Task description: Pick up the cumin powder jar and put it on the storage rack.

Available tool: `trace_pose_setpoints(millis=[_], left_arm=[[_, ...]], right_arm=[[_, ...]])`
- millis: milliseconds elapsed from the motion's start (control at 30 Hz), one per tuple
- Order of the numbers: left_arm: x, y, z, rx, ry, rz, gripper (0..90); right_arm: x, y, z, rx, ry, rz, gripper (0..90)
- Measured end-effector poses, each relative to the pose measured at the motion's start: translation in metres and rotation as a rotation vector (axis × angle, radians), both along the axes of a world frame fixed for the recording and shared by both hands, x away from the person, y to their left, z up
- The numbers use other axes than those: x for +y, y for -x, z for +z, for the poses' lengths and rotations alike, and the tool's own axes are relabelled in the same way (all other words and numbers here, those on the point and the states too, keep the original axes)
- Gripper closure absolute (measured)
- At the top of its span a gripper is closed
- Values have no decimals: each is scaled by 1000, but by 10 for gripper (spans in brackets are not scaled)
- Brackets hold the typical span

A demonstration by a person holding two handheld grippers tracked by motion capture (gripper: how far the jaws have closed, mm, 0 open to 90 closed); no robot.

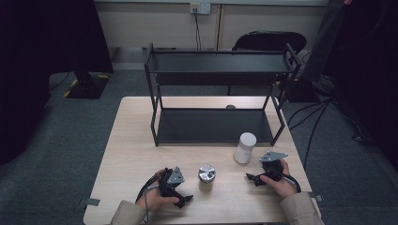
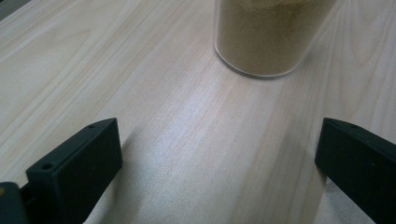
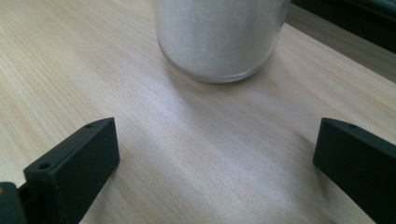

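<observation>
Two jars stand on the light wooden table (image 1: 136,140). A clear jar of brown powder (image 1: 206,176) with a silver lid stands near the front middle, and its lower body (image 2: 271,37) rises just ahead of my left gripper (image 2: 219,135). A white jar (image 1: 245,147) stands further right, close in front of my right gripper (image 3: 217,133), where it shows as the white jar (image 3: 219,37). Both grippers rest low over the table, jaws wide apart with nothing between them. My left gripper (image 1: 184,193) is left of the brown jar. My right gripper (image 1: 254,176) is just below the white jar.
A black two-tier metal rack (image 1: 216,126) stands on the far half of the table, and its lower shelf (image 3: 350,14) lies just behind the white jar. A black chair (image 1: 270,41) sits behind the table. Cables trail on the grey floor at right.
</observation>
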State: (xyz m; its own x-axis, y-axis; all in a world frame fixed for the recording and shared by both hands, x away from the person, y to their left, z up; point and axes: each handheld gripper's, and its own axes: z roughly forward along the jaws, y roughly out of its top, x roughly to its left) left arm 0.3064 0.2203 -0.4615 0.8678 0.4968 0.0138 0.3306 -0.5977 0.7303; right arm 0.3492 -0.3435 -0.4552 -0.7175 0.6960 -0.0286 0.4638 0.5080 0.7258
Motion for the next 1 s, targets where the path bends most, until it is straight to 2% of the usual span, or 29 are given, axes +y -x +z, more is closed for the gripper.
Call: trace_pose_setpoints(millis=[700,1000], left_arm=[[-2,2,0,-1,0,14,0],[-7,7,0,0,2,55,0]], right_arm=[[0,0,0,0,0,0,0],[0,0,0,0,0,0,0]])
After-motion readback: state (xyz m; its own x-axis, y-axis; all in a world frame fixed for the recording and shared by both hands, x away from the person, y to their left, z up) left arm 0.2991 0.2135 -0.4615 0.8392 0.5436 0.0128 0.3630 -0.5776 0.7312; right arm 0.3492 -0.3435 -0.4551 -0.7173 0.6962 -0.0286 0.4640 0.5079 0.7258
